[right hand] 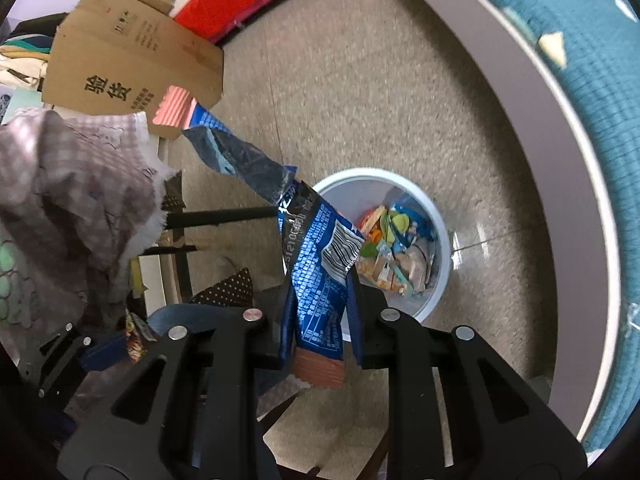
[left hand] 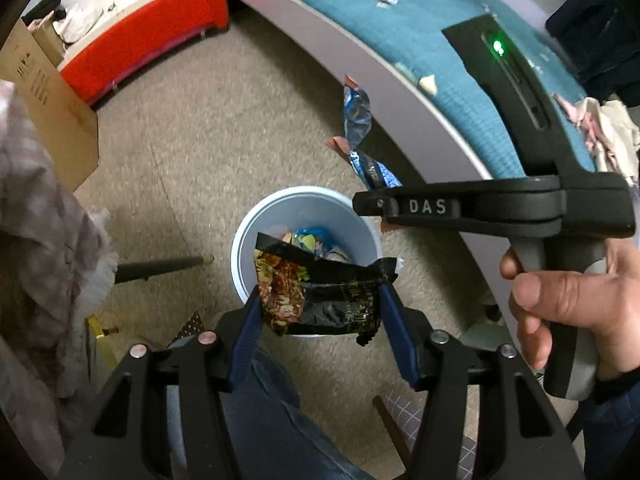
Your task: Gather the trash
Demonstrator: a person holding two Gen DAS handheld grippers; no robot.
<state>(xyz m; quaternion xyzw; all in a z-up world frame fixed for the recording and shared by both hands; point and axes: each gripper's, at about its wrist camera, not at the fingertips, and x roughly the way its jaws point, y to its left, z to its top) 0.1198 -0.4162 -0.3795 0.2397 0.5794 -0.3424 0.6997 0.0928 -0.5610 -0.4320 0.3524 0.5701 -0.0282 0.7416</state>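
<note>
My left gripper [left hand: 320,300] is shut on a black snack wrapper [left hand: 320,300] and holds it over the near rim of a white trash bin [left hand: 248,236]. The bin holds several colourful wrappers. My right gripper [right hand: 320,292] is shut on a long blue wrapper [right hand: 316,272] that hangs up and left, above the bin's [right hand: 440,236] left rim. In the left wrist view the right gripper [left hand: 360,200] reaches in from the right above the bin, with the blue wrapper [left hand: 358,120] trailing from its tip.
A bed with a teal cover [left hand: 460,92] and a white frame [right hand: 520,92] curves along the right. A cardboard box [right hand: 128,68], a red bench [left hand: 140,36] and a pink checked cloth [right hand: 72,184] are on the left. My knee [left hand: 264,412] is below.
</note>
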